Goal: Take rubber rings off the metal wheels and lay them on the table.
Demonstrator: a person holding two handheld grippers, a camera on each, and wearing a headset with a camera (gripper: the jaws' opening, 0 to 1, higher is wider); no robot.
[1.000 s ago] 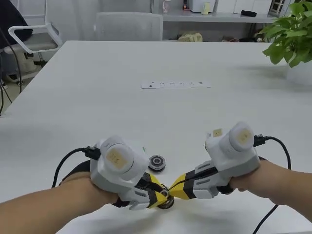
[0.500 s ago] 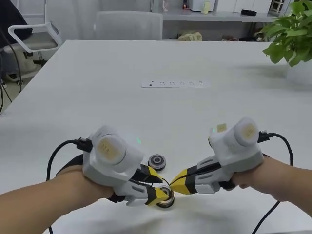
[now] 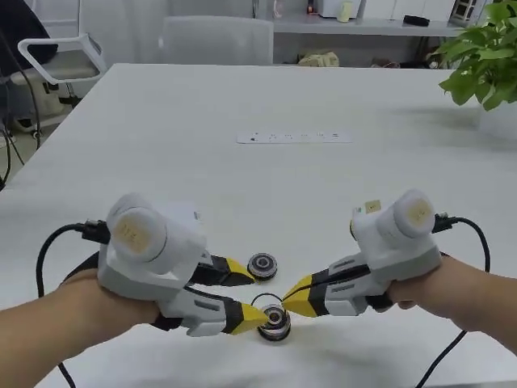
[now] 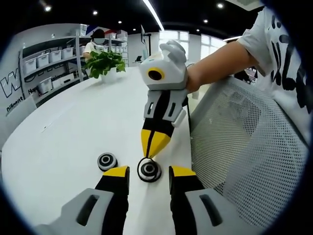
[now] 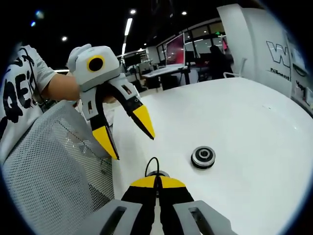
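A metal wheel (image 3: pixel 275 320) with a black rubber ring lies on the white table (image 3: pixel 242 186) near the front edge. My right gripper (image 3: pixel 287 301) is shut on that ring (image 5: pixel 152 165), whose thin loop rises from its fingertips above the wheel (image 5: pixel 157 173). My left gripper (image 3: pixel 251 295) is open, one jaw on each side of the wheel (image 4: pixel 148 170) without touching it. A second wheel (image 3: pixel 262 265) with its ring on lies just behind; it is also in the left gripper view (image 4: pixel 107 161) and the right gripper view (image 5: pixel 203 156). The left gripper (image 5: pixel 128 131) faces the right gripper (image 4: pixel 152 147).
A white power strip (image 3: pixel 295 138) lies at mid-table. A potted plant (image 3: pixel 485 61) stands at the back right, and a chair (image 3: pixel 214 40) behind the far edge. A mesh chair back (image 4: pixel 244 147) is close behind the near table edge.
My left gripper's jaws have spread wide and let go of the near wheel, drawing back to the left. The right gripper stays shut, with the ring's loop now lifted off the wheel.
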